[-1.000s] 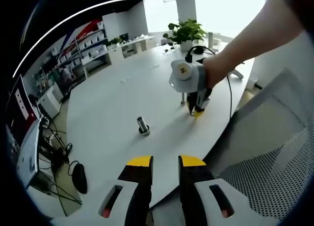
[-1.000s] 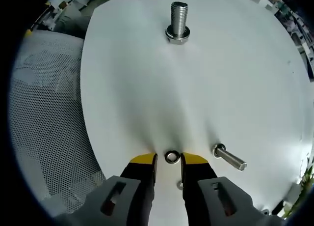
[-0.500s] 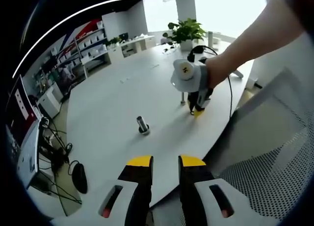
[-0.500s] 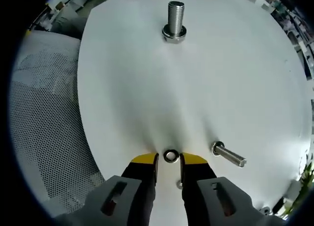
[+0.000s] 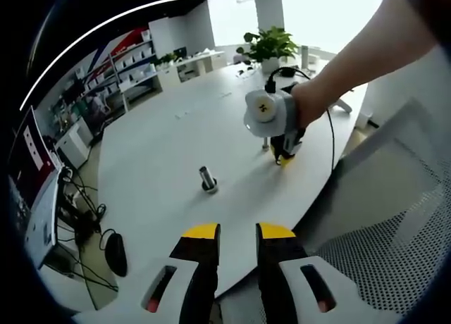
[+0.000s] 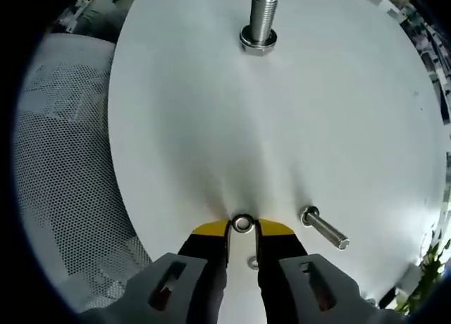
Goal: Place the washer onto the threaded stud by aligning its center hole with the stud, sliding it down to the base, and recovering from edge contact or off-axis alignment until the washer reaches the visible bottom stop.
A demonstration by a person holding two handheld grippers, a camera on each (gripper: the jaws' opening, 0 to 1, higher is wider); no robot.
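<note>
So the right gripper [image 6: 242, 229] has its fingers nearly closed around the washer [image 6: 242, 223], which sits flat on the bench [image 6: 338, 120] right between the yellow tips; can't tell if it's actually pinched yet. The threaded stud [image 6: 260, 21] stands upright, straight ahead of the washer and well apart, so the carry goes forward along the fingers. A loose bolt [image 6: 323, 227] lies near the washer. The left gripper [image 5: 236, 232] hangs back off the bench edge, fingers slightly apart and empty, much farther from the stud.

Potted plant [image 5: 268, 45] at the far table end, mesh chair [image 6: 67, 176] beside the table, loose bolt [image 6: 323, 228] lying flat, possibly a computer mouse [image 5: 115, 253] on the floor
</note>
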